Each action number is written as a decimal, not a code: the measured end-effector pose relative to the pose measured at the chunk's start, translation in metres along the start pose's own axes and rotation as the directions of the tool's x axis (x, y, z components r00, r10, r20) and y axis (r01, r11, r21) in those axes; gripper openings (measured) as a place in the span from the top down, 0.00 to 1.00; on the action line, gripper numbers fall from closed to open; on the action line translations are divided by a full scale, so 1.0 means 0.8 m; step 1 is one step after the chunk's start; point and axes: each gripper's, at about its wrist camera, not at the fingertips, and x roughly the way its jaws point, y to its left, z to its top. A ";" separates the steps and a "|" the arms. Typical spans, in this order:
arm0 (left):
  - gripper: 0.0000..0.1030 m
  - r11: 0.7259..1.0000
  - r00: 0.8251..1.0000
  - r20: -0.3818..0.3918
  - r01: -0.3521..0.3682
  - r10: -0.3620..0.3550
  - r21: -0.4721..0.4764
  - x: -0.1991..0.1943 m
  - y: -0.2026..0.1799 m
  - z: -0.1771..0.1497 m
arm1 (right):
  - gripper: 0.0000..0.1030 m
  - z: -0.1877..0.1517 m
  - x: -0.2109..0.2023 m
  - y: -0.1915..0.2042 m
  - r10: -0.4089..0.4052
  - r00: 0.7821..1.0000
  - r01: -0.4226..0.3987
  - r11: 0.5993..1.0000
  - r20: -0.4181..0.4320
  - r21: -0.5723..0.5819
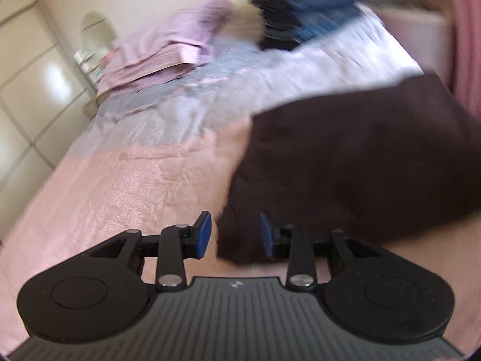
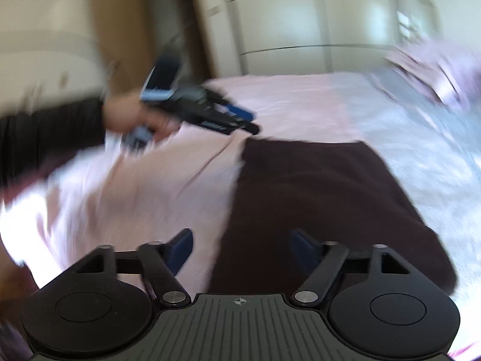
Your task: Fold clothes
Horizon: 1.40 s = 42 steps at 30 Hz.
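A dark brown folded garment (image 1: 345, 156) lies on the pink and grey bedspread (image 1: 135, 180). My left gripper (image 1: 235, 234) is open and empty, with the garment's near corner between its blue pads. In the right wrist view the same garment (image 2: 315, 204) lies ahead. My right gripper (image 2: 240, 252) is open and empty just above the garment's near edge. The left gripper (image 2: 240, 120) also shows there, held in a hand at the garment's far corner. Both views are motion-blurred.
A pile of folded pink cloth (image 1: 168, 51) lies at the far left of the bed. A stack of dark and blue folded clothes (image 1: 300, 9) stands at the far end. White wardrobe doors (image 2: 315, 24) and a doorway (image 2: 168, 30) are behind.
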 end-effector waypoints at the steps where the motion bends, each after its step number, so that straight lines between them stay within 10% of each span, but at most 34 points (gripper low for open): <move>1: 0.60 0.997 1.000 -0.002 -0.008 0.008 0.076 -0.004 -0.018 -0.006 | 0.26 -0.005 0.010 0.017 -0.015 1.000 0.014 0.999 -0.025 -0.050; 9: 0.38 0.898 0.996 0.079 -0.072 0.042 0.434 0.005 -0.113 -0.029 | 0.28 -0.028 0.078 0.061 -0.253 0.960 0.208 0.930 -0.117 -0.304; 17: 0.39 0.834 0.995 0.095 -0.080 0.033 0.546 0.050 -0.134 -0.026 | 0.78 -0.027 0.077 0.050 -0.327 0.934 0.248 0.883 -0.145 -0.398; 28: 0.67 0.802 0.996 0.051 -0.088 0.072 0.590 0.040 -0.148 -0.027 | 0.73 -0.037 0.055 0.052 -0.313 0.943 0.249 0.891 -0.116 -0.379; 32: 0.58 0.781 0.993 0.077 -0.120 0.092 0.613 0.019 -0.160 -0.031 | 0.46 -0.047 0.029 0.046 -0.304 0.947 0.257 0.910 -0.103 -0.325; 42: 0.26 0.634 0.963 0.269 -0.203 -0.008 0.747 -0.057 -0.235 -0.033 | 0.42 -0.082 -0.005 0.028 -0.331 0.936 0.300 0.928 -0.118 -0.221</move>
